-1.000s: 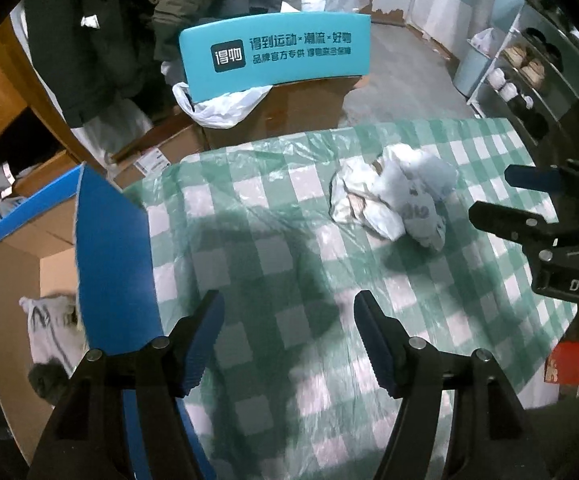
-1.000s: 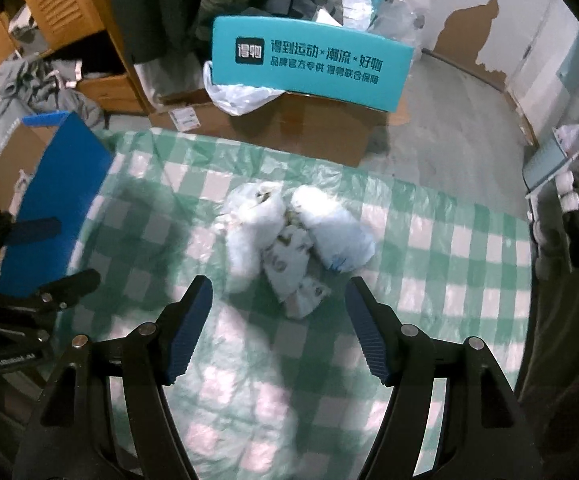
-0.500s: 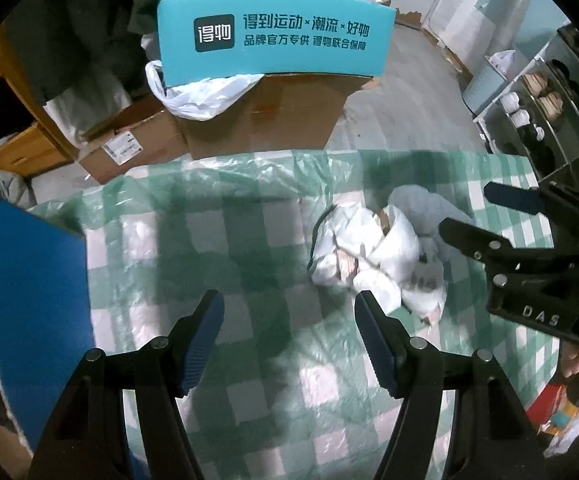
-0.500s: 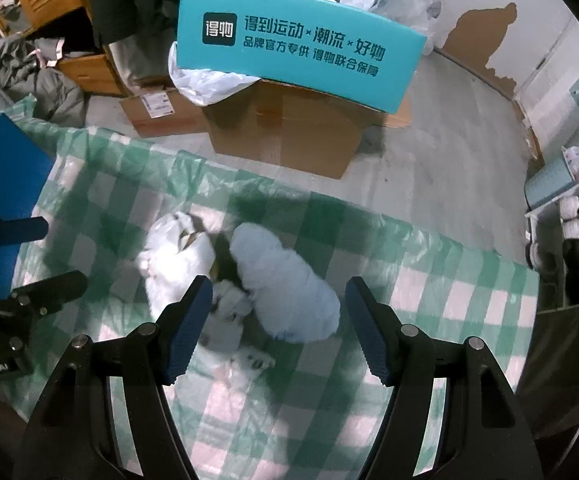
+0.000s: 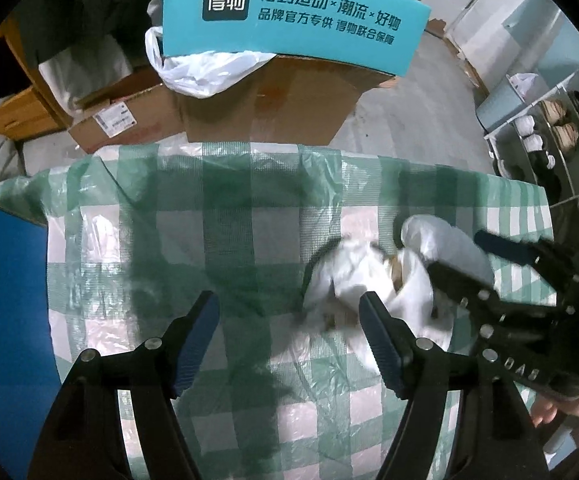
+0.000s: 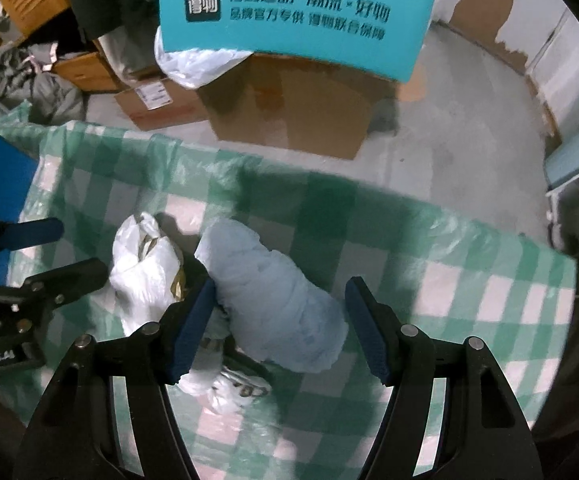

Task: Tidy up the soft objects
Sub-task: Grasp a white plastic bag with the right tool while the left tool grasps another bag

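Straddling the pale blue bundle [image 6: 277,300] with spread jaws, the right gripper [image 6: 279,328] lines up a pinch while the left gripper [image 5: 289,340], its jaws just widened and empty, flanks the white bag [image 5: 353,268].

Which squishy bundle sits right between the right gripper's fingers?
The pale blue bundle, plain and puffy. The white bag with brownish patches lies outside the right gripper, nearer the left gripper.
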{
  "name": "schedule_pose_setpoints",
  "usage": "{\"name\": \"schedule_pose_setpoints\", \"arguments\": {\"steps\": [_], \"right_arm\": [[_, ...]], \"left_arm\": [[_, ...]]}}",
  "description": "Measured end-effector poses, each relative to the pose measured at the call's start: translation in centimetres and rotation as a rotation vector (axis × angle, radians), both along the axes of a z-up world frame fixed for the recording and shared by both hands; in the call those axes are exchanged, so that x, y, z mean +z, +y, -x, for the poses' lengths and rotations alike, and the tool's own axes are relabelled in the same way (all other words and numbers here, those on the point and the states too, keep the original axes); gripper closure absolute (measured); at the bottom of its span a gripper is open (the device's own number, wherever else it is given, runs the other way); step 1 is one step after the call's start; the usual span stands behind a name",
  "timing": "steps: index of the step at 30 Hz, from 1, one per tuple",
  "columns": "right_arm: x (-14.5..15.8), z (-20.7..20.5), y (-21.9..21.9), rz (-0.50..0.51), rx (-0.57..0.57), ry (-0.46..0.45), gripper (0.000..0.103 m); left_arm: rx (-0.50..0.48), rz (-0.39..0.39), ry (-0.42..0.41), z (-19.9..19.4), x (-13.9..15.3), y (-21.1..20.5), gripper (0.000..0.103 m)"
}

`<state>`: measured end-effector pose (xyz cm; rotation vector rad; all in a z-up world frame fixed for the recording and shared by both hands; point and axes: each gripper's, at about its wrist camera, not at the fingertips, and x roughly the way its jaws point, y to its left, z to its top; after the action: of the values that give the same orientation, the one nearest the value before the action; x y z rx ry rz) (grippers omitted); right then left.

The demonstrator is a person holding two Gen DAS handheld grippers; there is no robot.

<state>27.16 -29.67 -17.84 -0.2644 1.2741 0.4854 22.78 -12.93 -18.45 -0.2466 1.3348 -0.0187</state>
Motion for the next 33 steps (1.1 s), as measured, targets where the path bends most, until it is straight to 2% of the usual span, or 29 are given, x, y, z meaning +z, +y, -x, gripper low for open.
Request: {"name": "schedule_pose_setpoints", "arguments": {"steps": [5,11,17,21,33], "right_arm": [[-1.1,0.5,-0.3,-0.035,-0.041,0.073,0.045],[-1.0,1.6,0.0,-0.027,-0.077,0.097,0.053],[-1.2,2.7,-0.8,-0.045,-0.15,0.165,0.054],[-1.7,4.4,-1.2,-0.076,-0.174,0.217,0.054],[0.2,8.3,-4.0,-0.006,-0.205,0.099,0.054]], "left_arm": [[0.01,0.008,0.009,0.4,-0.1,0.2,0.029],[0.019,0.02,0.028,1.7,-0.6,0.7,0.029],[0.042,0.063,0.04,3.0,-0.6,0.7,0.029],[0.015,0.049,0.034,3.8,-0.3,-0.2,0.029],[-0.026,0.053,0.033,6.1,0.5,-3.7,0.027]]}}
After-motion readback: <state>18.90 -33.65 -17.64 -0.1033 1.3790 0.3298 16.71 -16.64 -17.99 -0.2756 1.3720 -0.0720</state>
